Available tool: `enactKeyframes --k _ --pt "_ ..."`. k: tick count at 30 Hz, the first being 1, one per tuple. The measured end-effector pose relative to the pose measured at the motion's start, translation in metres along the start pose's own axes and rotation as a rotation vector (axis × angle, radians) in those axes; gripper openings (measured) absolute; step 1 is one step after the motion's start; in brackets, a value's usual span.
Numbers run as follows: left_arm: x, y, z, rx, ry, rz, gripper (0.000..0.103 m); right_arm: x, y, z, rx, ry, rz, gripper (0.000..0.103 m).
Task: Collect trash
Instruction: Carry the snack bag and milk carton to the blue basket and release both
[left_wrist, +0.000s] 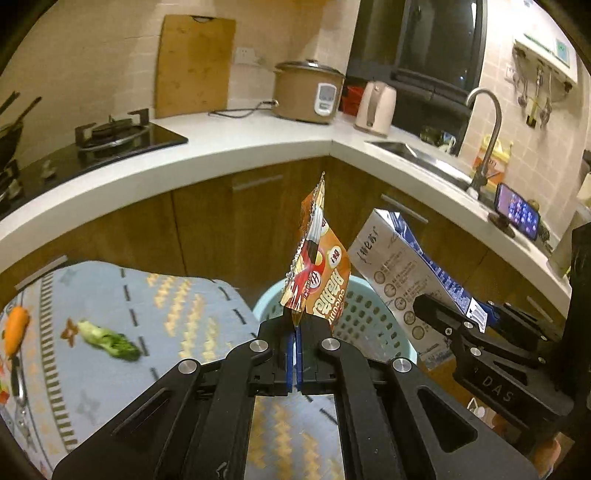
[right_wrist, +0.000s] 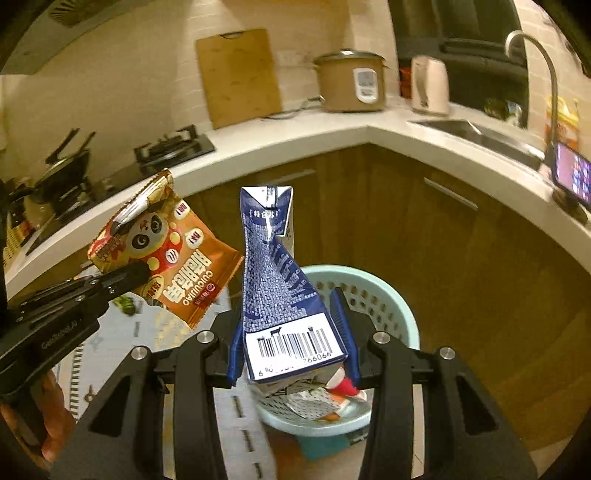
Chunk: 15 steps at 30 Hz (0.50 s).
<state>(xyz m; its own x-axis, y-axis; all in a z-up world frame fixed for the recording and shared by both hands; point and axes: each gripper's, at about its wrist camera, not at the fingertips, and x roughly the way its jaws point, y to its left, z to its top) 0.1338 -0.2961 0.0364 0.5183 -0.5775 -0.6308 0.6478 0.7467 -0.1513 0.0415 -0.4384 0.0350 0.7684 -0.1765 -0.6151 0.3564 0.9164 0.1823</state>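
My left gripper is shut on an orange snack wrapper and holds it upright near the rim of a light blue perforated trash basket. My right gripper is shut on a blue and white milk carton and holds it over the same basket. The basket holds some trash, a crumpled carton and a red-white piece. The wrapper and left gripper show at the left of the right wrist view. The carton and right gripper show at the right of the left wrist view.
A table with a blue patterned cloth stands left of the basket, with a green vegetable scrap and a carrot on it. Behind is an L-shaped white counter with stove, rice cooker, kettle, sink and phone.
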Motion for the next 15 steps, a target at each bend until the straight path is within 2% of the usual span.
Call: enactKeyframes --k 10,12,13,14,15 --pt "0.05 -0.013 -0.003 0.016 0.08 0.012 0.002 0.042 -0.032 -0.007 0.065 0.098 -0.066 0.038" --pt "0.057 -0.011 -0.004 0.009 0.096 0.015 0.018 0.051 -0.037 -0.009 0.082 0.122 -0.064 0.038" --pt "0.058 -0.01 -0.005 0.008 0.098 0.009 0.036 0.052 -0.039 -0.01 0.09 0.126 -0.057 0.038" --pt "0.057 -0.01 -0.007 0.015 0.091 0.016 0.048 0.053 -0.04 -0.011 0.093 0.13 -0.053 0.038" --pt "0.057 -0.012 -0.008 0.021 0.085 0.025 0.05 0.054 -0.039 -0.012 0.089 0.131 -0.054 0.038"
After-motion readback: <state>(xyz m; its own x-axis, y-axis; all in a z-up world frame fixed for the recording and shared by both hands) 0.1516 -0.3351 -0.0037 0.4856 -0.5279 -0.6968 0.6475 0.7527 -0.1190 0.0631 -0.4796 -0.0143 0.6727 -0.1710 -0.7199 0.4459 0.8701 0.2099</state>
